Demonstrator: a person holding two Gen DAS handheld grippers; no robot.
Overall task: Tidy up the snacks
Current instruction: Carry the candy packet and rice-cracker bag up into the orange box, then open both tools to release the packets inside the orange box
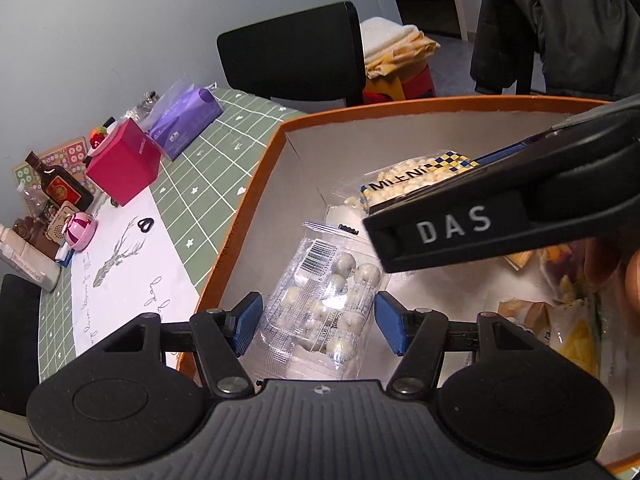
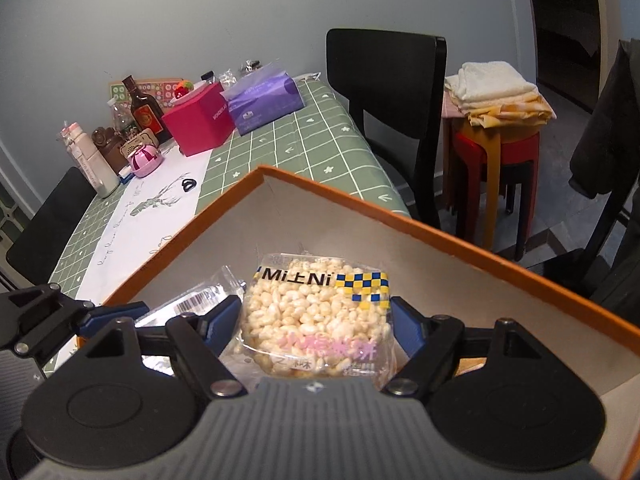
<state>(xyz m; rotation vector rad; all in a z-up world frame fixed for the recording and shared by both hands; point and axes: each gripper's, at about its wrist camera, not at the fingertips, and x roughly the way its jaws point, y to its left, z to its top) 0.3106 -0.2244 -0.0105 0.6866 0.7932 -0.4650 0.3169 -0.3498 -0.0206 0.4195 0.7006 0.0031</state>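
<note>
Left gripper (image 1: 316, 322): I see it spread around, not touching, a clear pack of white balls (image 1: 328, 304).
Right gripper (image 2: 316, 330): pads flank my puffed-rice cake packet (image 2: 316, 320); grip unclear.
Box (image 2: 440, 256): orange-rimmed.

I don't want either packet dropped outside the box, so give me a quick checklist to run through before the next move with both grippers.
1. Left gripper straddles the clear packet of white balls: ok.
2. Left pads actually pressing that packet: cannot tell.
3. Right gripper around the puffed rice cake packet: ok.
4. Right pads touching its wrapper: cannot tell.
5. Both packets inside the orange-rimmed box: ok.
6. Grippers apart from each other: not ok, the right one crosses close over the left.
</note>
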